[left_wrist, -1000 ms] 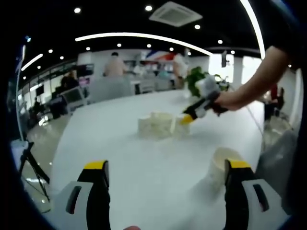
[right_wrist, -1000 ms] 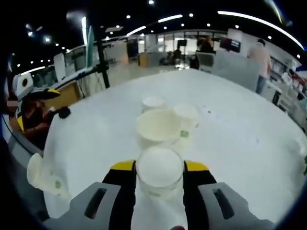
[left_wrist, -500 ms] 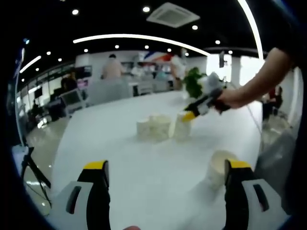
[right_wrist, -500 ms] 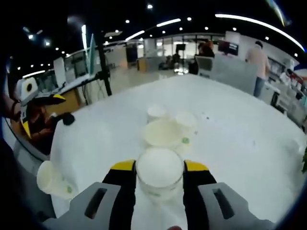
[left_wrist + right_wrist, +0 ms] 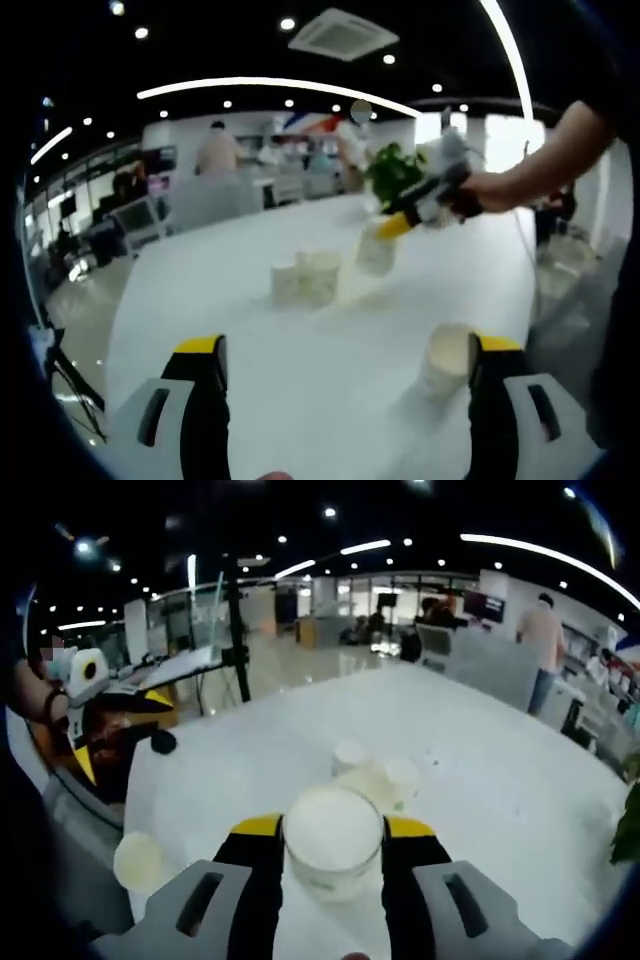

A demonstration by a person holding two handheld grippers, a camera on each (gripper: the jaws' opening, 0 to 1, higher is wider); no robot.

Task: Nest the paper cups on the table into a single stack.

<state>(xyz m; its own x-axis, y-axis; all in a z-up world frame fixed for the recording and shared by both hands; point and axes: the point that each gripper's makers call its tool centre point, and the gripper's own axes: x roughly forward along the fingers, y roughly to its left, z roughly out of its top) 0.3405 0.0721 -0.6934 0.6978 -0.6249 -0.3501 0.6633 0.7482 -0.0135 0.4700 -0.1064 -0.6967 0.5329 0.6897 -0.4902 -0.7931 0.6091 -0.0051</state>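
Observation:
My right gripper (image 5: 333,842) is shut on a white paper cup (image 5: 333,838), held well above the white table (image 5: 520,780). In the left gripper view that right gripper (image 5: 400,221) carries the held cup (image 5: 375,250) in the air above the table (image 5: 250,360). Below it stands a cluster of white cups (image 5: 303,277), seen from above as the cluster (image 5: 375,776). A lone cup (image 5: 446,360) stands just inside my left gripper's right finger. The same lone cup (image 5: 139,861) sits near the table edge. My left gripper (image 5: 342,350) is open with nothing between its fingers.
A green plant (image 5: 392,172) stands at the table's far side. A person's forearm (image 5: 540,165) reaches in from the right. Desks, chairs and people fill the office behind. A black tripod pole (image 5: 238,630) stands beyond the table edge.
The right gripper has lifted its cup higher above the cluster; the cups below look smaller now. The left gripper has stayed open beside the lone cup.

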